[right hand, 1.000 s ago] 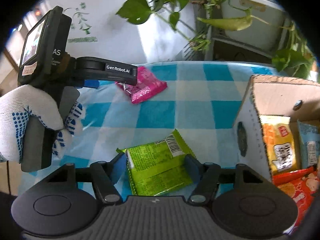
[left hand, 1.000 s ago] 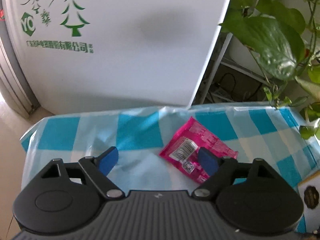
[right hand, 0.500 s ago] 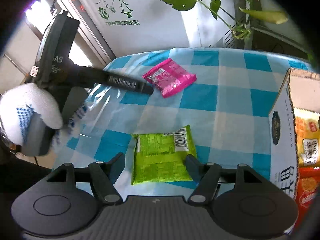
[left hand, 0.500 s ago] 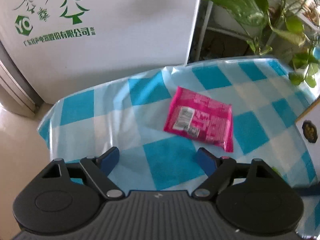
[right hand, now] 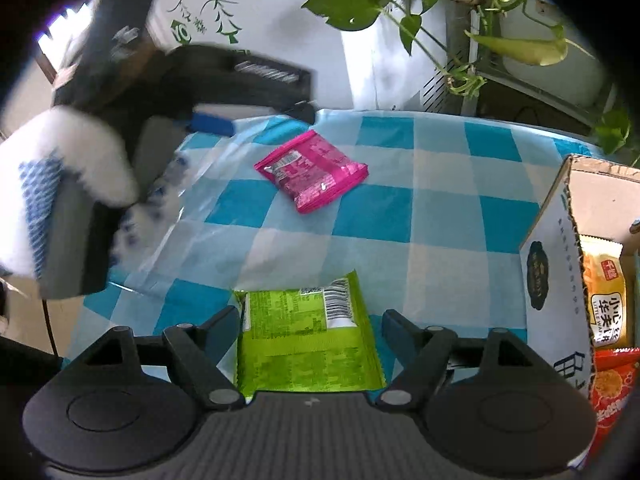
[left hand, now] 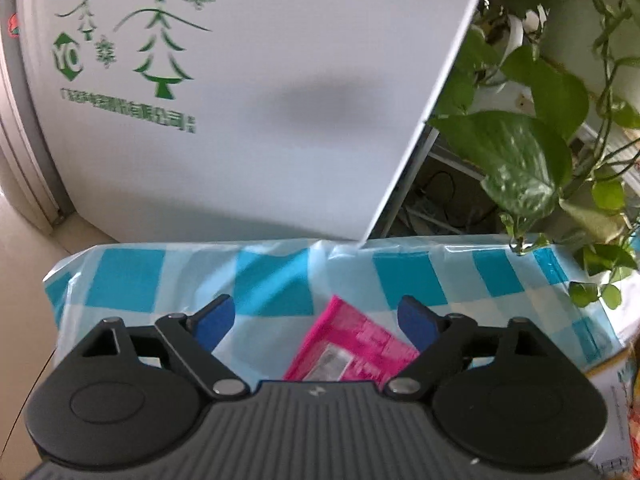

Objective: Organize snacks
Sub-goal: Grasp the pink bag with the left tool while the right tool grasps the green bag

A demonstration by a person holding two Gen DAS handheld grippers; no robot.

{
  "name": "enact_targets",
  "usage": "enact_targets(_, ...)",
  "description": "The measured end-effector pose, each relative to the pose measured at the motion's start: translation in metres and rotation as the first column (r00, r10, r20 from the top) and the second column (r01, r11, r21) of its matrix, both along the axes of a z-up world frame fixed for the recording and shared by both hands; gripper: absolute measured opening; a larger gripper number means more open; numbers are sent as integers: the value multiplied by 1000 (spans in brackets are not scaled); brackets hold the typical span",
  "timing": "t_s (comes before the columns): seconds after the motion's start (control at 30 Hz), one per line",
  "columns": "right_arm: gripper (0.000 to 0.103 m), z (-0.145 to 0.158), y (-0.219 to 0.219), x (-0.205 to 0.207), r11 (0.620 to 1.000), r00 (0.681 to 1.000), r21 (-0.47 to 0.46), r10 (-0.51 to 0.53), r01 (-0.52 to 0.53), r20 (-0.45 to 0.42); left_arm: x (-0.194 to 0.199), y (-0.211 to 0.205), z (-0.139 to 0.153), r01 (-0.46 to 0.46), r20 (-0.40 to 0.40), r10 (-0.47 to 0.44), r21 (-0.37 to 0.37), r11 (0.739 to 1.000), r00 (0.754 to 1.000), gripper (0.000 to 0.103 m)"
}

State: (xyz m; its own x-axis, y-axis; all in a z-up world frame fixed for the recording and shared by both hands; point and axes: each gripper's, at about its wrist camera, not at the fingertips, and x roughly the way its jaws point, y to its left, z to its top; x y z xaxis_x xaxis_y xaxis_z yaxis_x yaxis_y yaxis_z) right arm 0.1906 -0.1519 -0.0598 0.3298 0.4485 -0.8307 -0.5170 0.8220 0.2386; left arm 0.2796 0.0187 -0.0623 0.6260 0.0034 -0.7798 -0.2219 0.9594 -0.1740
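A pink snack packet (left hand: pixel 352 348) lies flat on the blue checked tablecloth (left hand: pixel 272 276). My left gripper (left hand: pixel 316 320) is open, its blue fingertips (left hand: pixel 212 320) standing either side of the packet's near part, which the gripper body hides. The packet also shows in the right wrist view (right hand: pixel 312 170), with the left gripper (right hand: pixel 256 116) at the table's far left. A green snack packet (right hand: pixel 304 336) lies between the open fingers of my right gripper (right hand: pixel 308 328). An open cardboard box (right hand: pixel 560 264) at the right holds several snack packets (right hand: pixel 604 300).
A large white board with green tree print (left hand: pixel 240 100) stands behind the table's far edge. Leafy plants (left hand: pixel 532 140) hang over the table's right rear corner. The table's left edge (left hand: pixel 56 300) drops to the floor.
The left gripper dropped low and moved forward over the pink packet, which now sits between its fingers. The right gripper came down closer over the green packet. Both stayed open.
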Motion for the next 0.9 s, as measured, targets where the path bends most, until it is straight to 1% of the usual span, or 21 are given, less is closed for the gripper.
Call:
enact_targets(0.1, 83, -2, 0, -1, 1000, 1000, -4, -1, 1, -4, 10, -11, -9, -2, -25, 4, 62, 998, 1000, 89)
enact_targets(0.17, 84, -3, 0, -2, 1000, 1000, -8, -2, 2, -7, 16, -15, -18, -3, -55, 8, 101, 995, 998, 89)
enact_targets(0.2, 84, -3, 0, -3, 1000, 1000, -8, -1, 1, -5, 17, -16, -21, 0, -63, 7, 110, 994, 998, 89)
enact_targets(0.33, 87, -4, 2, -2, 1000, 1000, -9, 10, -10, -9, 13, -20, -25, 41, -97, -24, 170, 985, 995, 90)
enact_targets(0.47, 87, -3, 3, -1, 999, 999, -2, 34, -34, -28, -2, -13, -22, 74, -128, -54, 160, 984, 990, 92)
enact_targets(0.53, 87, -3, 4, -3, 998, 997, 0, 57, -57, -43, -13, -7, -21, 76, -137, -55, 150, 986, 989, 93)
enact_targets(0.6, 87, -2, 6, -7, 997, 996, -9, 81, -82, -38, -24, -2, -20, 78, -144, -58, 139, 987, 988, 93)
enact_targets(0.67, 87, -2, 8, -12, 994, 993, -7, 106, -107, -43, -35, 2, -18, 88, -157, -65, 146, 985, 985, 93)
enact_targets(0.7, 88, -3, 10, -14, 992, 991, -2, 125, -125, -55, -41, 4, -17, 90, -161, -66, 144, 985, 985, 93)
enact_targets(0.77, 89, -2, 14, -20, 988, 986, -6, 156, -157, -51, -51, 11, -16, 89, -173, -66, 126, 988, 983, 93)
enact_targets(0.83, 89, -2, 18, -28, 981, 980, -3, 193, -193, -55, -60, 15, -13, 95, -184, -69, 133, 987, 980, 93)
enact_targets(0.9, 90, -1, 22, -34, 972, 968, 21, 237, -236, -81, -70, 19, -13, 94, -202, -68, 120, 988, 977, 93)
